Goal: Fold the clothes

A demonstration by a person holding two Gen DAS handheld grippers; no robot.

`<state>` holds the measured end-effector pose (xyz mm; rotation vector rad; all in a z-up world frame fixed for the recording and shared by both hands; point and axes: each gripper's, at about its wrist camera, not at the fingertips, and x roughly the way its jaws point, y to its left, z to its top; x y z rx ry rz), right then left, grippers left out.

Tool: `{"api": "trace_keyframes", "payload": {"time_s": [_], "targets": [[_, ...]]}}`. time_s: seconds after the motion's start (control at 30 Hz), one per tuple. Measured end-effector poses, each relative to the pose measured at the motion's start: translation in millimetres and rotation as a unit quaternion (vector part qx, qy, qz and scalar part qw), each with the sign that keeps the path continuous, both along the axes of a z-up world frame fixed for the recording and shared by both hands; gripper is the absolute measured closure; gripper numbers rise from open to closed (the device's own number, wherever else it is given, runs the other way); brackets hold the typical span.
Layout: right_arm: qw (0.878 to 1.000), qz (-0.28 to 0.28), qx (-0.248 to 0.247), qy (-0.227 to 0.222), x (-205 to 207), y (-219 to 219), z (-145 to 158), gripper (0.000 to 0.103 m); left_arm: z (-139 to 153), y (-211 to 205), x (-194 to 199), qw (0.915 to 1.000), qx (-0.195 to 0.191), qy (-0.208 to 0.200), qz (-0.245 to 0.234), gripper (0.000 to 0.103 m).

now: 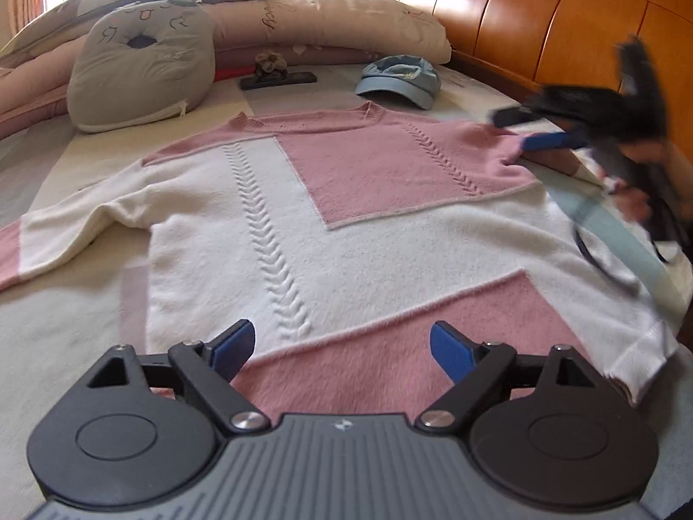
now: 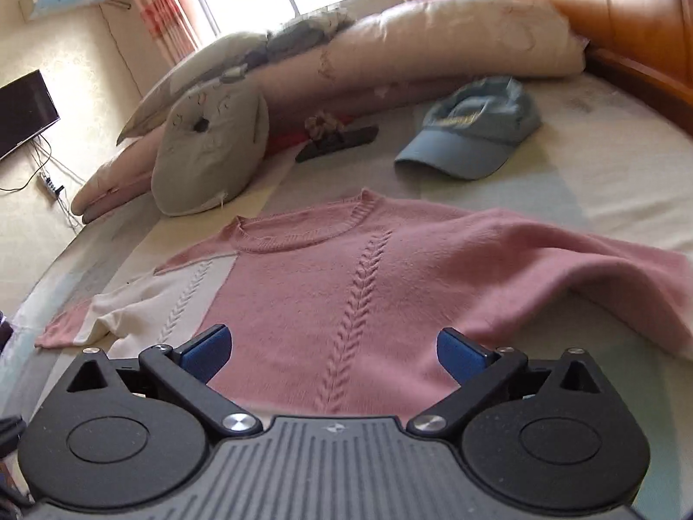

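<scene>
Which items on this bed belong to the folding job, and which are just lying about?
Job: pink-and-white sweater, left gripper, right gripper.
Lying about: blue cap, grey plush cushion, rolled quilts, black phone.

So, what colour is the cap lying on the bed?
Light blue. The cap shows best in the right wrist view.

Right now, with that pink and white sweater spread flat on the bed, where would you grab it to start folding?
Probably the sleeve lying out to the right side. It humps up off the bed, so fingers can slip under its edge from the outside and carry it across the sweater. Both grippers are open and empty.
</scene>
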<state>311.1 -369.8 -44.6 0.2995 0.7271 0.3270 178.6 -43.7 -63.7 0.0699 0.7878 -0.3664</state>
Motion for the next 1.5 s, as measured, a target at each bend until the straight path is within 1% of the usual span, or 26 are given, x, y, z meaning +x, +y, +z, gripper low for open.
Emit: {"api": "trace_keyframes", "payload": {"time_s": [0.03,0.13,0.17,0.2,0.23,0.27,0.33,0.4,0.43,0.5,0.53,0.63,0.7,0.83,0.93,1.0,1.03,1.1,1.2,1.27,1.33,1.43,1.5], "targets": [[1.000,0.003,-0.001,0.012,15.8,-0.3,-7.6,0.000,-3.8,0.4,2.8,1.0000,-0.002,0.005,-0.002,0.015],[0.998,-0.011,-0.027,0.061,48.6,-8.0,-35.7,0.001,-14.5,5.9,10.0,0.9998,-0.005,0.019,-0.003,0.015],[0.997,-0.013,-0.051,0.052,51.3,-11.5,-40.1,0.007,-16.8,8.4,11.9,0.9997,-0.002,0.023,0.001,0.015],[0.996,-0.015,-0.078,0.039,53.2,-15.2,-43.9,0.009,-18.4,11.2,13.3,0.9997,0.001,0.025,0.003,0.015],[0.991,-0.012,-0.126,0.034,56.5,-14.8,-45.5,0.013,-19.7,13.7,14.5,0.9996,0.002,0.027,0.005,0.015],[0.987,0.000,-0.159,0.030,60.5,-13.9,-46.9,0.020,-20.9,15.9,15.7,0.9996,0.003,0.029,0.006,0.015],[0.987,0.007,-0.159,0.031,66.9,-15.7,-47.3,0.019,-23.5,18.4,17.5,0.9995,0.006,0.028,0.008,0.014],[0.984,0.009,-0.172,0.041,69.1,-9.2,-44.6,0.014,-24.1,17.3,16.6,0.9995,0.015,0.026,0.007,0.014],[0.982,0.008,-0.181,0.048,68.9,-5.0,-42.7,0.014,-23.0,15.8,15.2,0.9995,0.021,0.023,0.006,0.014],[0.981,-0.009,-0.183,0.059,58.0,5.4,-30.9,0.014,-19.7,12.6,9.9,0.9993,0.036,0.015,0.001,0.014],[0.982,-0.010,-0.181,0.054,48.1,11.7,-21.4,0.014,-17.9,11.1,6.1,0.9990,0.043,0.009,-0.004,0.014],[0.988,0.022,-0.152,0.027,-1.4,35.7,1.0,0.009,-13.7,7.6,-4.3,0.9980,0.061,-0.006,-0.015,0.014],[0.990,0.037,-0.138,0.005,-40.0,51.0,8.0,0.002,-14.3,6.6,-10.3,0.9979,0.062,-0.007,-0.019,0.014],[0.992,0.039,-0.119,-0.009,-96.5,73.4,-6.0,0.002,-20.8,6.4,-20.8,0.9980,0.056,0.000,-0.028,0.014],[0.993,0.032,-0.114,0.007,-118.7,81.9,-27.6,0.002,-26.5,11.4,-30.7,0.9986,0.047,0.009,-0.024,0.012],[0.992,-0.003,-0.116,0.041,-128.1,80.6,-44.5,0.002,-25.7,16.2,-37.3,0.9989,0.041,0.018,-0.015,0.010],[0.993,-0.015,-0.109,0.034,-140.8,79.3,-46.4,0.001,-25.6,18.8,-41.1,0.9989,0.040,0.023,-0.012,0.010],[0.995,-0.032,-0.095,0.022,-164.0,77.3,-48.7,0.000,-26.4,23.1,-49.1,0.9986,0.043,0.028,-0.011,0.008],[0.994,-0.039,-0.099,0.019,-196.0,79.3,-48.3,0.000,-26.8,23.9,-56.0,0.9979,0.055,0.029,-0.016,0.007],[0.993,-0.041,-0.109,0.014,-206.0,79.8,-42.9,0.000,-22.8,20.1,-56.6,0.9973,0.065,0.029,-0.015,0.007],[0.992,-0.043,-0.119,0.009,-215.7,80.3,-37.2,0.000,-16.2,14.0,-56.1,0.9976,0.063,0.018,-0.021,0.007],[0.989,-0.063,-0.130,-0.036,-221.3,73.4,-26.3,0.000,-7.4,2.1,-54.9,0.9979,0.057,0.002,-0.032,0.007],[0.989,-0.079,-0.120,-0.029,-217.7,63.5,-26.2,0.000,-8.3,-6.3,-55.9,0.9975,0.060,0.003,-0.037,0.007]]}}
